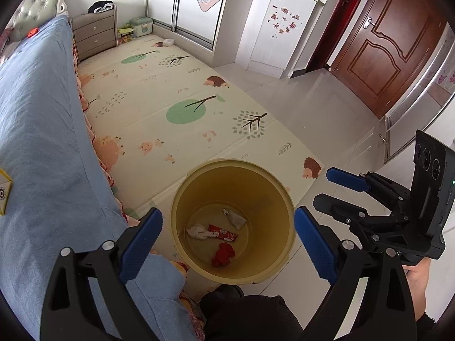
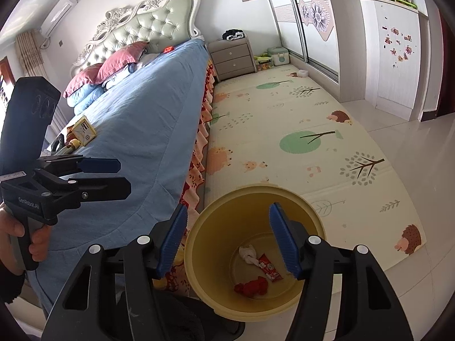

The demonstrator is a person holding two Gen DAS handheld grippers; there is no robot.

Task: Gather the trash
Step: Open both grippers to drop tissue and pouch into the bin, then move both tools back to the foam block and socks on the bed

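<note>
A yellow trash bin stands on the floor by the bed's foot. Inside lie a red snack wrapper, a crumpled red piece, a white tissue and another white scrap. My left gripper is open and empty above the bin; it also shows at the left of the right wrist view. My right gripper is open and empty above the bin; it also shows at the right of the left wrist view.
A bed with a blue cover runs along the left, with a yellow box on it. A patterned play mat covers the floor. A nightstand, white cabinet and brown door stand farther off.
</note>
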